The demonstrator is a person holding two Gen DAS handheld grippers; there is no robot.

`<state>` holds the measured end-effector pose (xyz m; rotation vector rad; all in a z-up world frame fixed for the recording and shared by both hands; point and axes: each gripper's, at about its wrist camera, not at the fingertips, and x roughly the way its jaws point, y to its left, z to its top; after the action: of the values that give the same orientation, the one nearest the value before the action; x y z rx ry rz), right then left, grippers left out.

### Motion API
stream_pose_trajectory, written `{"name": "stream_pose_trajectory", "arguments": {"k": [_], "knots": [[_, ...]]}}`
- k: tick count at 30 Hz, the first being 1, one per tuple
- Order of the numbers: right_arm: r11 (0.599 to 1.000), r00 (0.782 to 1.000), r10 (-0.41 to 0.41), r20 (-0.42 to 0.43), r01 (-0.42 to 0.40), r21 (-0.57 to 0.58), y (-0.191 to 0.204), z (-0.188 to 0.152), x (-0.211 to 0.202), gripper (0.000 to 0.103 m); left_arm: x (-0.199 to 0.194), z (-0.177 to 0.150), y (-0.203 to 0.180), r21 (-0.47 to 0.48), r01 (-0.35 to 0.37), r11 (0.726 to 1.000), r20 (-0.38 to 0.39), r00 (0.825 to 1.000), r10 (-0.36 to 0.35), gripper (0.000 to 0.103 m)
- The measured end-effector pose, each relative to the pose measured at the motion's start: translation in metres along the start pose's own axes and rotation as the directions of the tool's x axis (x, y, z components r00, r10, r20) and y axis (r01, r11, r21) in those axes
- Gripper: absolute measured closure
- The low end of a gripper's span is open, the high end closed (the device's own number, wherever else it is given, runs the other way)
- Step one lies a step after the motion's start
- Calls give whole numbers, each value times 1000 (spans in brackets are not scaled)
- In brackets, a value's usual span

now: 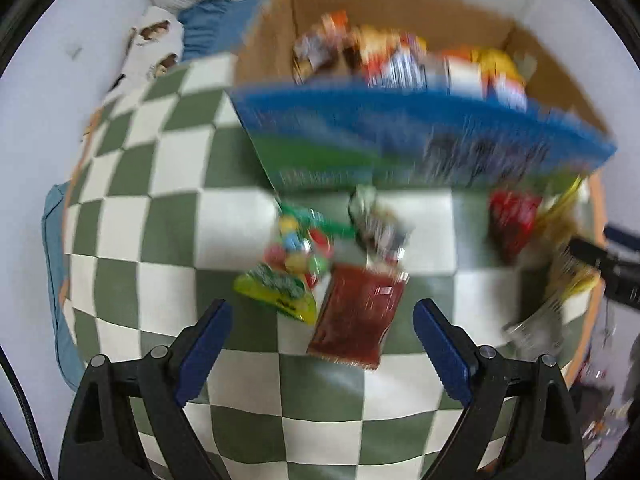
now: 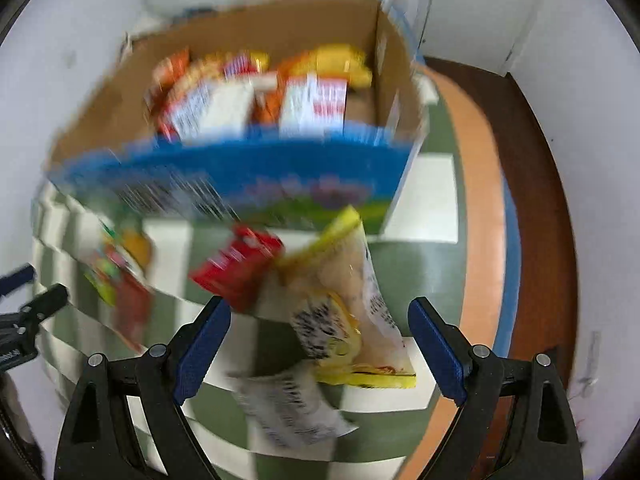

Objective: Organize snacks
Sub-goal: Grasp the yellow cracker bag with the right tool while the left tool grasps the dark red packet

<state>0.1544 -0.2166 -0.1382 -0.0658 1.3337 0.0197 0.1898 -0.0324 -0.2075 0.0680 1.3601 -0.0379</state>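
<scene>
Both views are motion-blurred. A cardboard box (image 1: 400, 132) with a blue and green printed front stands on a green-and-white checkered cloth (image 1: 168, 208) and holds several snack packs. In front of it lie loose packs: a dark red pouch (image 1: 356, 316), a colourful candy bag (image 1: 296, 252), a yellow-green bag (image 1: 276, 292) and a red pack (image 1: 512, 220). My left gripper (image 1: 322, 348) hangs open just above the dark red pouch. My right gripper (image 2: 318, 344) is open over a clear yellow-edged bag (image 2: 348, 312), beside a red pack (image 2: 240, 268) and a white wrapper (image 2: 288, 408). The same box (image 2: 240, 184) shows in the right wrist view.
The cloth covers a round table with an orange and blue rim (image 2: 480, 216); its edge runs close on the right, with dark wood floor (image 2: 544, 200) beyond. White walls stand behind the box. Blue fabric (image 1: 208, 28) and a patterned cloth (image 1: 152, 48) lie at the back left.
</scene>
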Motion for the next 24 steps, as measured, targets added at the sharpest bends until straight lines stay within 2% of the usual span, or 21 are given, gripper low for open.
{"name": "stream_pose_trajectory", "arguments": {"k": [3,4,5,6,7,10,13,15,17,18,20,21,24], "knots": [[998,999,-38,-35,37,-42,1,-4,27,11,31,-4,-14,58,-17,998,-59,998,20,11],[998,998,-45,-38,42,-54,2,-5,33,15,38,-5,-18,74,-24,997,-69,997,30,11],[997,998,-56,-38,54,-61,2,-7,37,22,45,-6,-22,90,-36,995,-77,996,43,11],[996,997,-68,-42,65,-60,1,-8,41,38,52,-6,-27,104,-43,994,-84,995,52,11],[997,997,-57,-43,55,-50,-2,-10,42,39,57,-8,-31,112,-46,993,-89,995,56,11],[999,996,-48,-68,50,20,-14,-16,40,41,66,-10,-35,100,-38,994,-101,994,48,11],[986,989,78,-129,-58,154,-33,-28,44,41,71,-12,-35,72,-22,997,-99,995,29,11],[961,974,171,-151,-131,245,-47,-38,48,41,72,-14,-33,51,-28,998,-86,996,32,18],[948,968,202,-148,-155,278,-54,-46,50,41,74,-17,-29,31,-21,999,-83,996,23,24],[945,970,203,-136,-158,285,-55,-49,50,40,74,-20,-28,20,-17,1000,-83,996,18,28],[952,973,183,-139,-140,272,-53,-53,51,35,74,-26,-23,-15,7,1000,-94,995,-8,48],[960,977,156,-147,-115,254,-48,-50,51,35,74,-31,-20,-40,30,999,-107,994,-34,49],[988,987,60,-151,-37,152,-30,-50,48,39,71,-44,-11,-89,41,995,-118,992,-52,49]]}}
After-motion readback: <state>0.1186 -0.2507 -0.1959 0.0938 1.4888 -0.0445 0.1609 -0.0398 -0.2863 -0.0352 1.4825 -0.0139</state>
